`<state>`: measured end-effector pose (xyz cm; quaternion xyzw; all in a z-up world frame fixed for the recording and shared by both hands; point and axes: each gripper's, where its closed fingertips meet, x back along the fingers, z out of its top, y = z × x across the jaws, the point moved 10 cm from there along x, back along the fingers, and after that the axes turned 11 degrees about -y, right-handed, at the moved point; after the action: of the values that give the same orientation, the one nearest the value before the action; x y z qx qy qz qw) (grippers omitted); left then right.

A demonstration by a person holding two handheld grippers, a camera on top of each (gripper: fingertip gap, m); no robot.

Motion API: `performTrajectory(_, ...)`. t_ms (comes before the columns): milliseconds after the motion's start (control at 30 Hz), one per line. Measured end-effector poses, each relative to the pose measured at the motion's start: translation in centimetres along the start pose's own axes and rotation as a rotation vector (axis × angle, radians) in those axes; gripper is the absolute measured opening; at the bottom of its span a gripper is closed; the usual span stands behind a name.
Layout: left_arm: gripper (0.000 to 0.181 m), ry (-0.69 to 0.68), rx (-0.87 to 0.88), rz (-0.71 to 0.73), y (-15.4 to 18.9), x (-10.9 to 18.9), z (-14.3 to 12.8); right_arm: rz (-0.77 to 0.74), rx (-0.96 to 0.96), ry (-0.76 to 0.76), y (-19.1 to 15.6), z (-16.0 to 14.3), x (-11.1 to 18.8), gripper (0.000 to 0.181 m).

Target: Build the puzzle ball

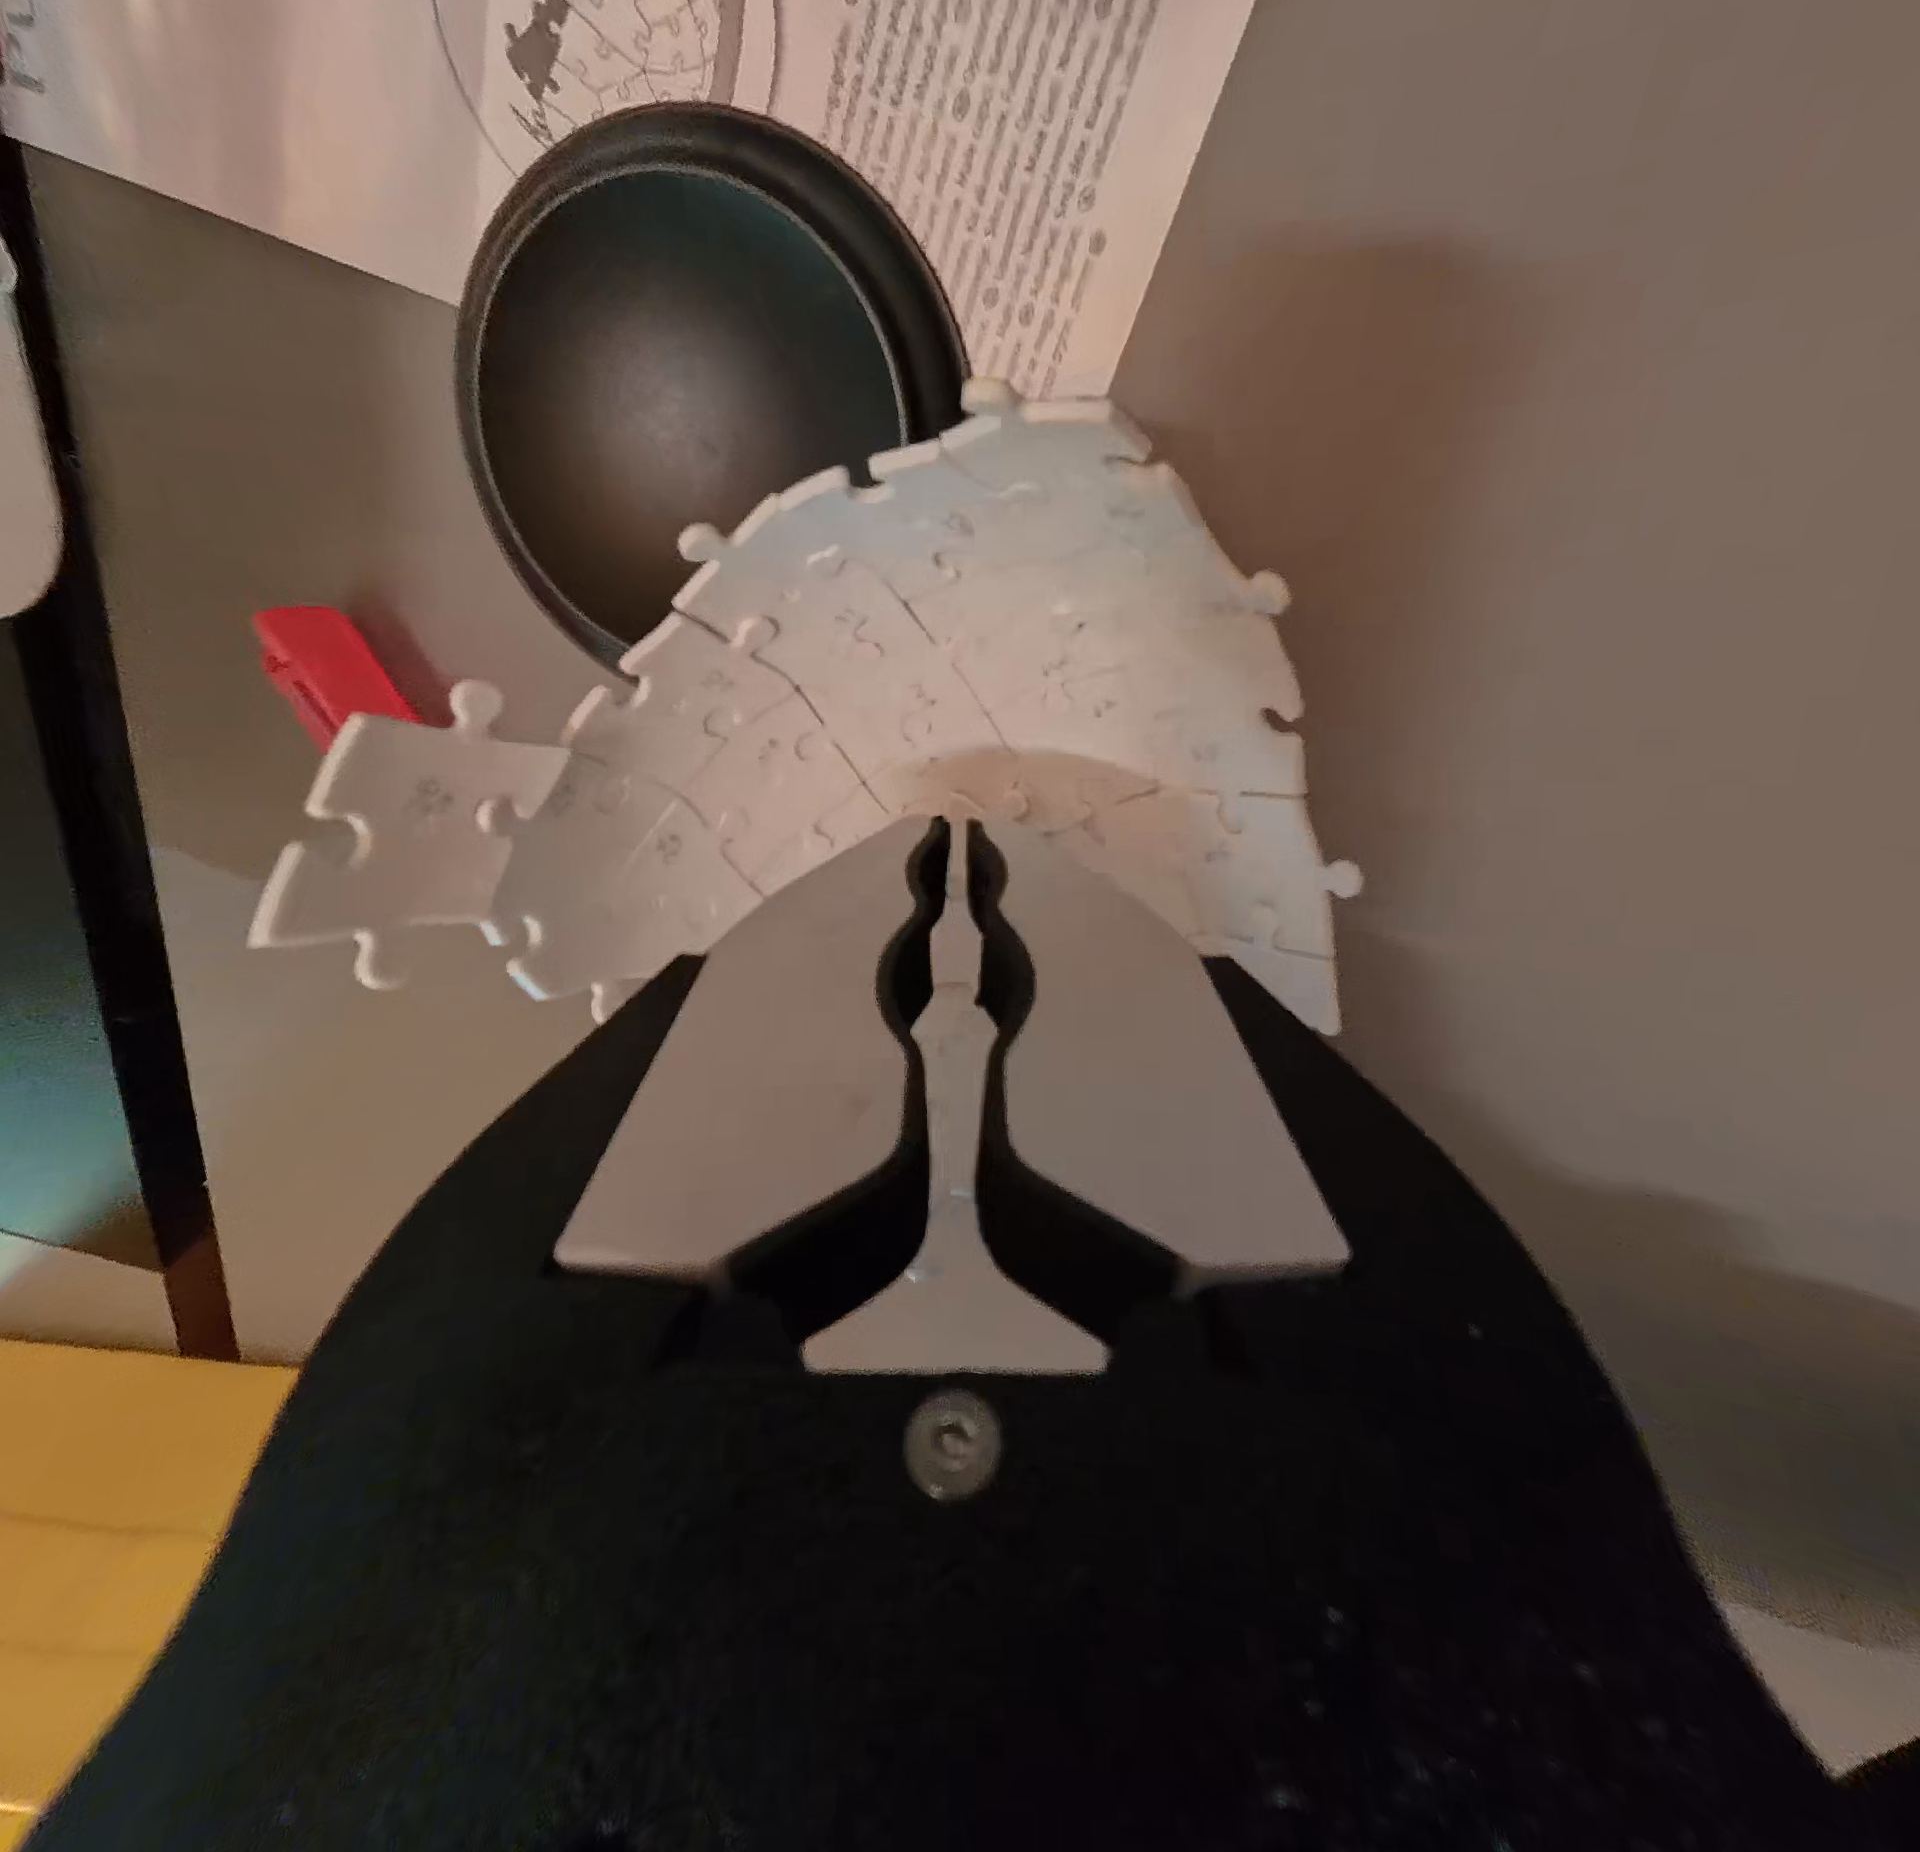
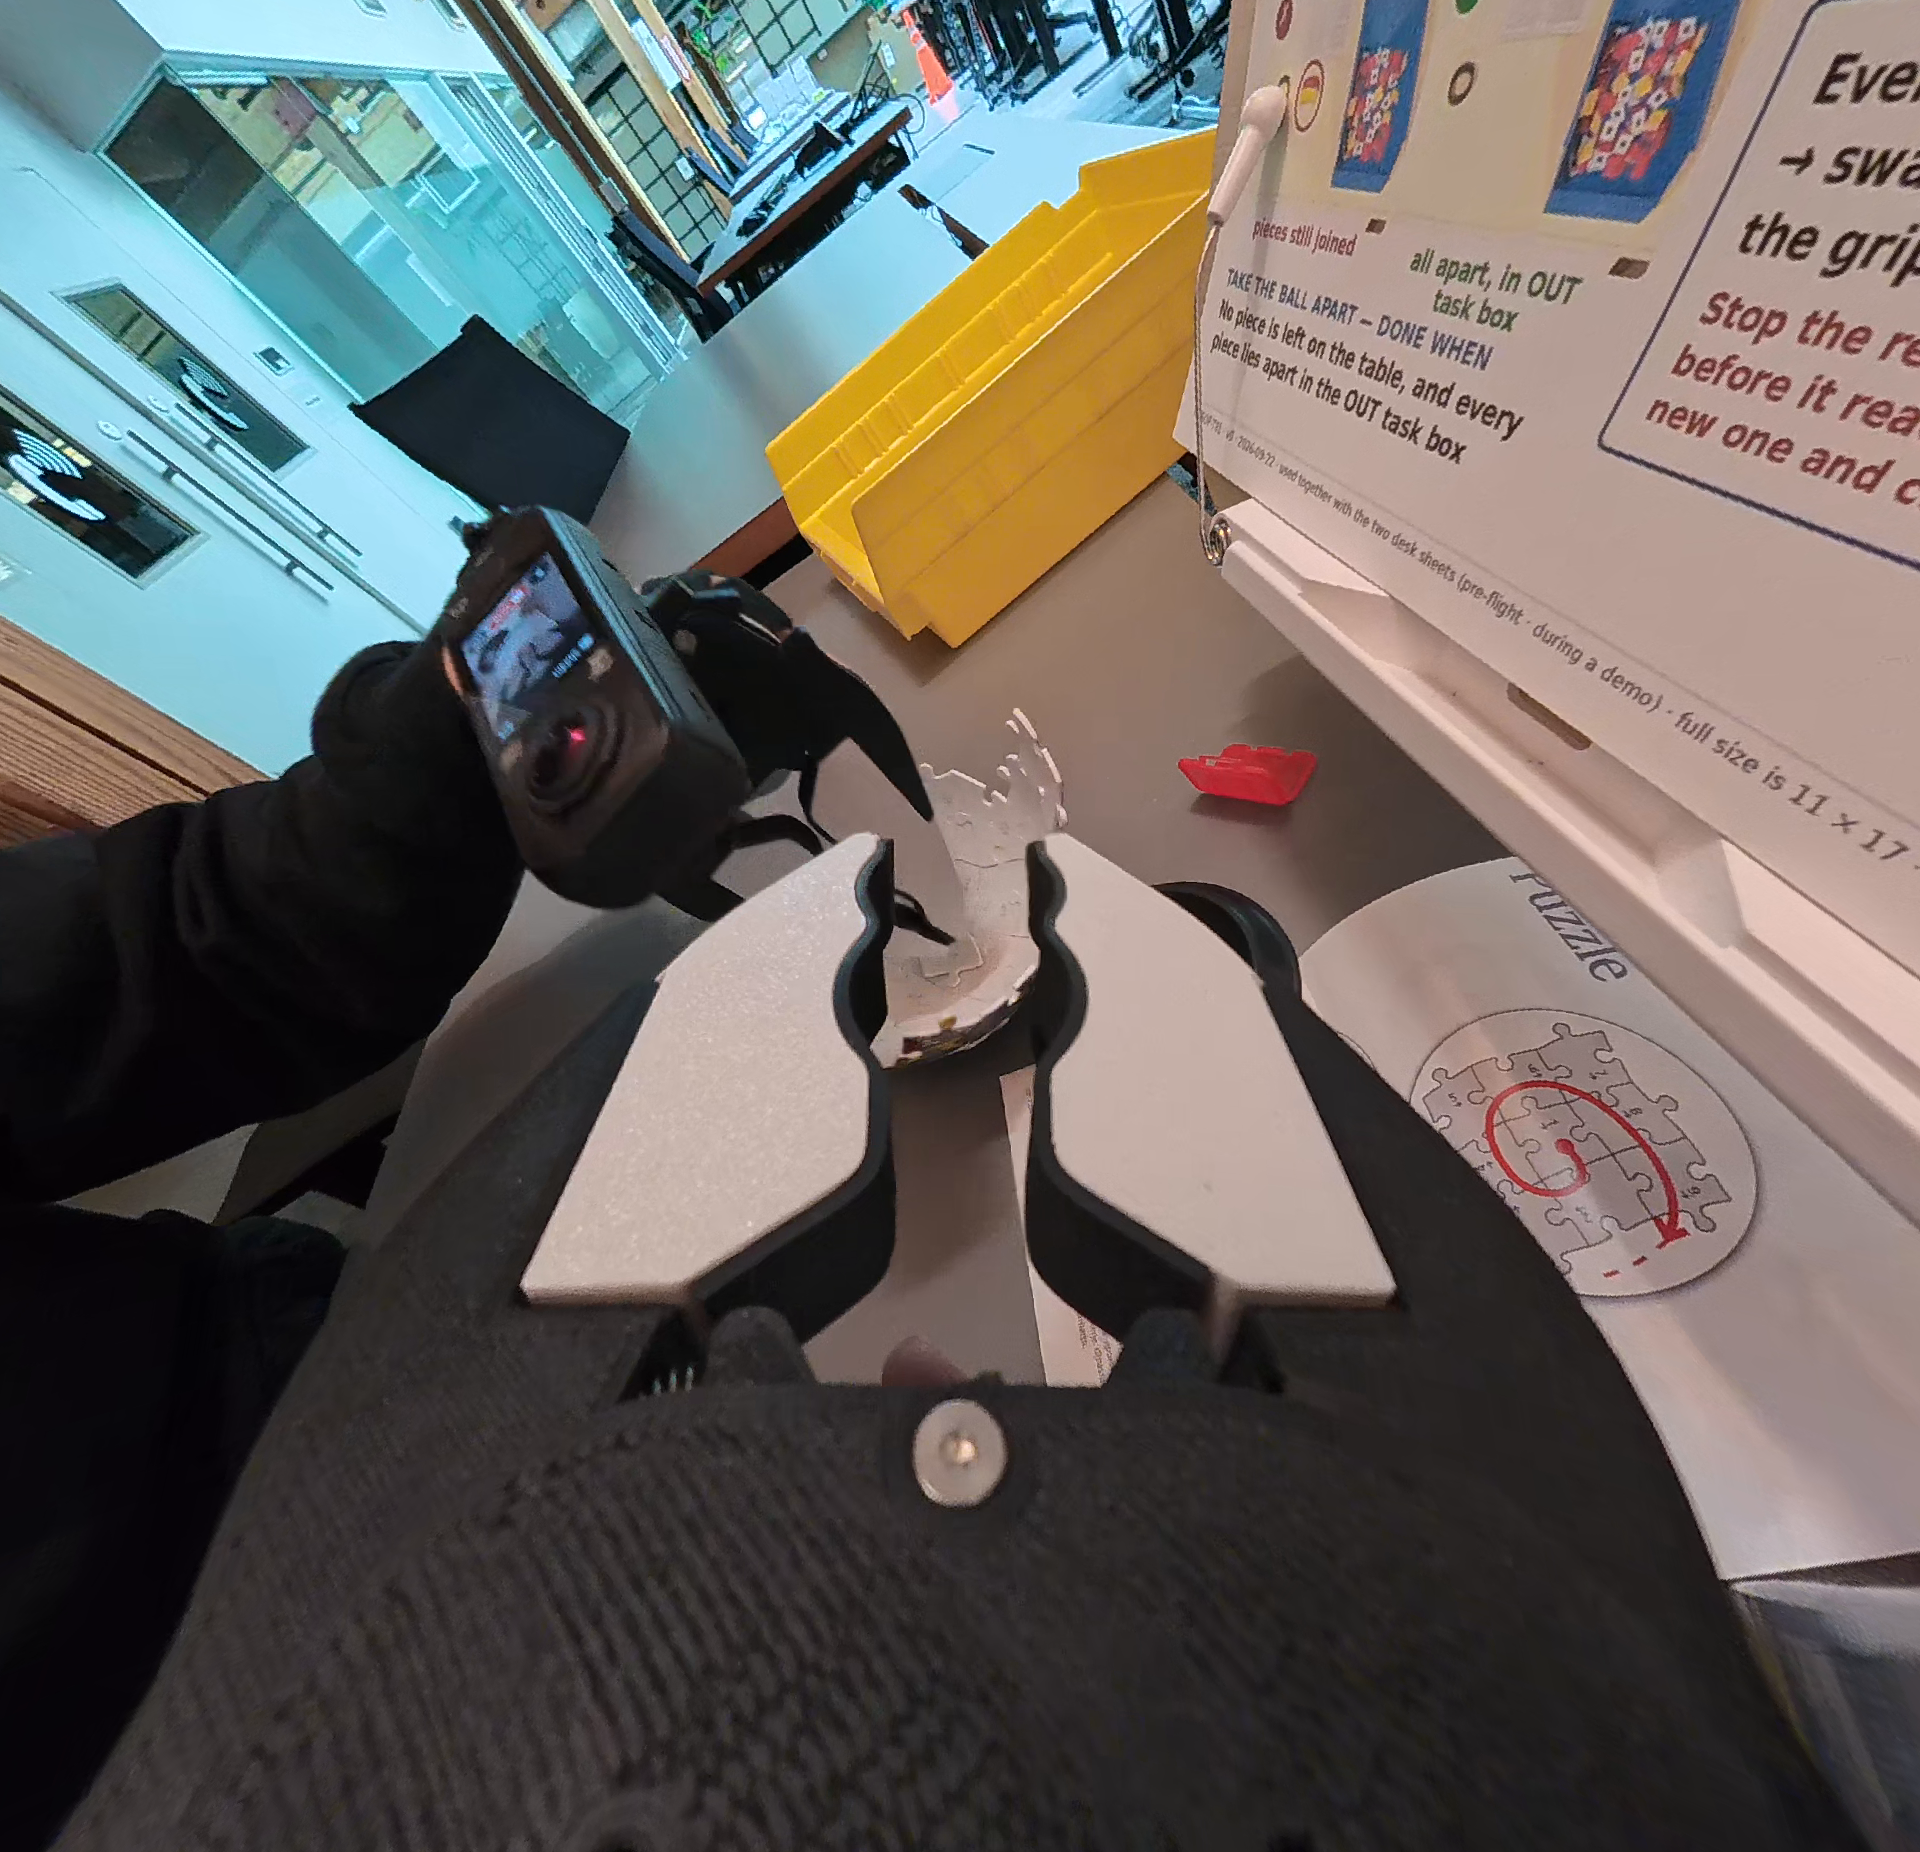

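Observation:
A curved white shell of joined puzzle pieces (image 1: 935,680) fills the middle of the left wrist view, blank side towards the camera. My left gripper (image 1: 958,831) is shut on its near edge and holds it up in front of a round black stand (image 1: 686,368). In the right wrist view the shell (image 2: 956,1002) stands between the tips of my right gripper (image 2: 961,867), whose jaws are apart; I cannot tell whether they touch it. The left gripper (image 2: 920,800) pinches the shell's upper edge from the left. A loose red piece (image 2: 1247,768) lies on the grey table (image 2: 1143,722).
A yellow bin (image 2: 997,431) stands at the back of the table. A printed instruction sheet (image 2: 1558,1158) lies to the right, partly under the black stand (image 2: 1262,935). A white sign board (image 2: 1558,296) rises along the right edge. The red piece (image 1: 322,670) is left of the shell. My right fingertips sit around 15 cm from my left ones. The left tips stand about 12 cm off the loose red piece (image 2: 1247,768). Seen from the left wrist view (image 1: 324,700) as well.

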<state>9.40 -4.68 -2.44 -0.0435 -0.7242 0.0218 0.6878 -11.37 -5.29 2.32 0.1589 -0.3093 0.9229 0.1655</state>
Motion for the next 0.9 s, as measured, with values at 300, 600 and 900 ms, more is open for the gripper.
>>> performTrajectory(300,0.030,-0.058,-0.043,-0.001,0.3,-0.5,-0.2,-0.004,0.017,-0.016,-0.1,0.0,-0.2,0.026)
performTrajectory(600,0.033,-0.070,-0.026,-0.084,0.1,-1.4,0.2,-0.003,0.011,-0.018,0.0,-0.1,-0.2,0.026)
performTrajectory(900,0.023,-0.098,-0.008,-0.069,-0.2,-1.5,0.0,0.000,0.006,-0.025,0.1,-0.2,-0.3,0.027)
